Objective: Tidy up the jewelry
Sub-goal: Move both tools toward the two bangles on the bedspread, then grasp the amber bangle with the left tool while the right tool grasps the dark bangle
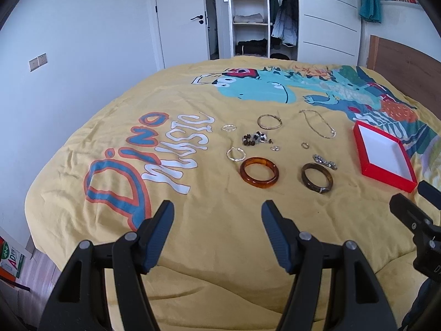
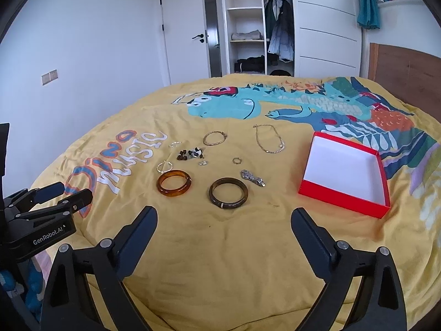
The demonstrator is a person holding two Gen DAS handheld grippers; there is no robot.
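Jewelry lies spread on a yellow bedspread [image 1: 220, 234]. An amber bangle [image 1: 259, 172] [image 2: 174, 183] and a dark brown bangle [image 1: 317, 178] [image 2: 228, 193] lie nearest. Behind them are a silver chain bracelet [image 2: 252, 178], a dark bead cluster [image 1: 255, 138], two small rings [image 2: 237, 160], silver hoops [image 1: 235, 154], a thin gold bangle [image 1: 269, 122] and a gold necklace [image 1: 319, 124]. An open red box [image 1: 384, 155] [image 2: 344, 173], white inside, lies to the right. My left gripper [image 1: 217, 215] and right gripper [image 2: 223, 219] are open and empty, short of the bangles.
The bed's near edge curves below the grippers. A wooden headboard [image 2: 405, 66] is at the right. A white door [image 1: 182, 19] and an open wardrobe [image 1: 264, 13] stand beyond the bed. The left gripper also shows in the right wrist view [image 2: 41, 215].
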